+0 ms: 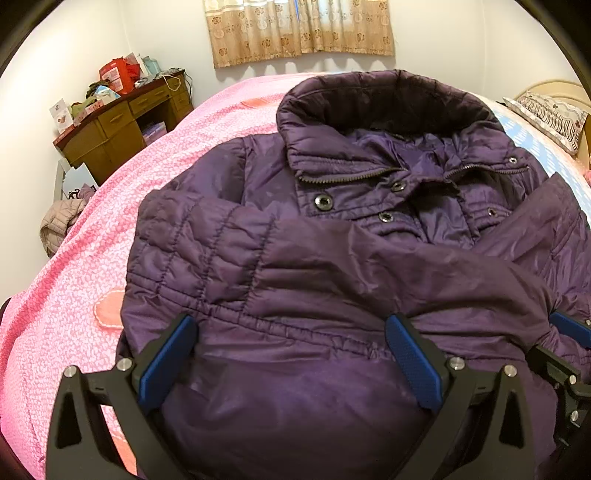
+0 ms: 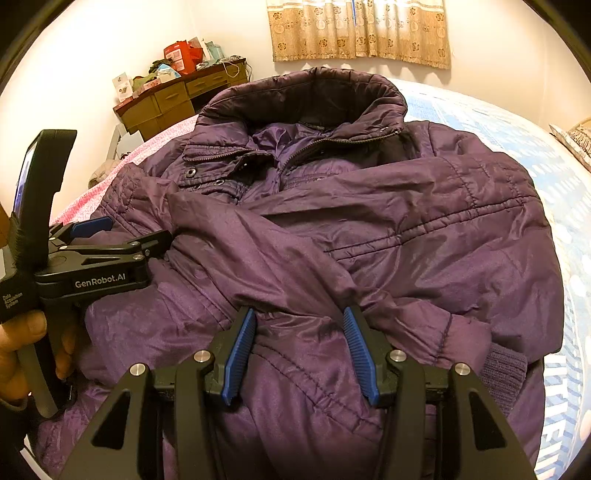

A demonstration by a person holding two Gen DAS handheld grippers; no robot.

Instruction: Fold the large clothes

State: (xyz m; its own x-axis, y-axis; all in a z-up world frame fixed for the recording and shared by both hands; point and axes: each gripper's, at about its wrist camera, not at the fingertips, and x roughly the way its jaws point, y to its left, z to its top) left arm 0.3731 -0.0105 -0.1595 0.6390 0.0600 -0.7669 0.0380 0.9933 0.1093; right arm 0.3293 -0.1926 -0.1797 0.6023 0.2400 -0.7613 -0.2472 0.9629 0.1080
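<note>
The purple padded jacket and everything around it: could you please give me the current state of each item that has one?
Purple padded jacket: lying front-up on the bed, both sleeves folded across the chest.
Jacket zipper: open at the collar.
Snap buttons: unfastened.
Left hand-held gripper: open wide over the hem, not clamping.
Right hand-held gripper: open partway, fabric between its fingers, not pinched.
Curtain: drawn shut.
Desk: cluttered on top.

jacket (image 1: 332, 258): 1 | tools (image 1: 291, 354): 2 | desk (image 1: 122, 125): 1 | pillow (image 1: 550, 114): 1
</note>
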